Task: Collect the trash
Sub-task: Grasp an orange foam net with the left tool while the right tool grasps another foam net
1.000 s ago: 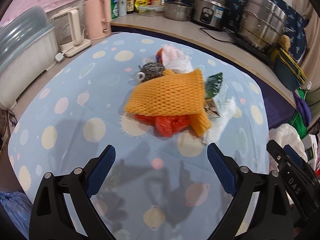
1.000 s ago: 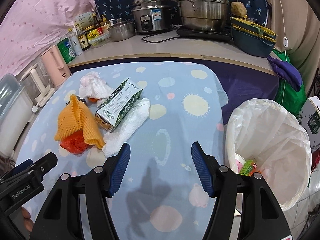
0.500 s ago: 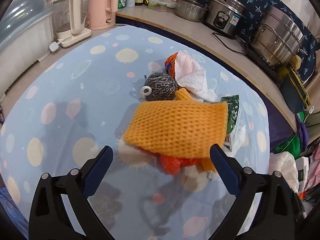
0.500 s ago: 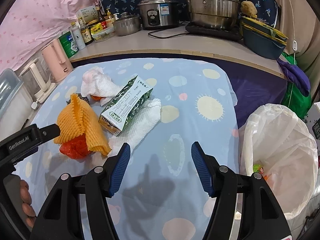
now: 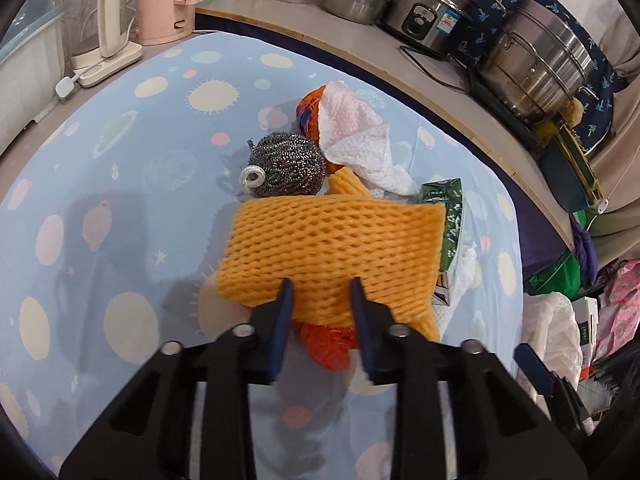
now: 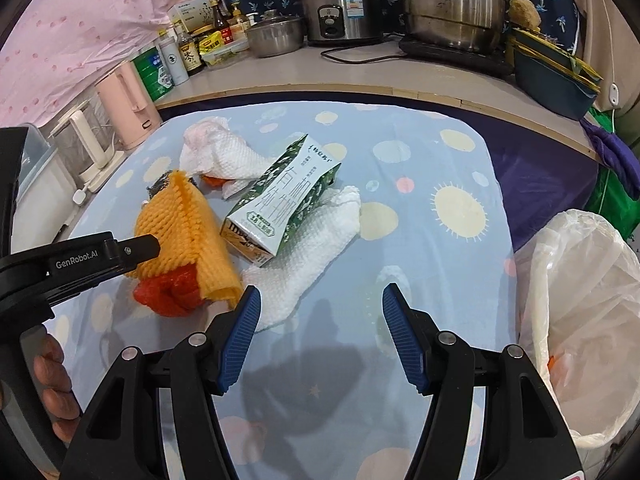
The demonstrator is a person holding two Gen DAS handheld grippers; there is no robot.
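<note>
From my left wrist view the foam net [image 5: 332, 252] covers most of the red bag [image 5: 328, 344] and part of the carton [image 5: 450, 232]. In the right wrist view the scourer [image 6: 162, 184] barely peeks past the net, and the bin bag [image 6: 580, 300] is cut off at the right edge, its contents unclear.

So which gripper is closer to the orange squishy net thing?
The left one. The left gripper has just been closing, its jaws now pinching the orange foam net's near edge. The right gripper hangs open over bare tablecloth, off to the net's right.
</note>
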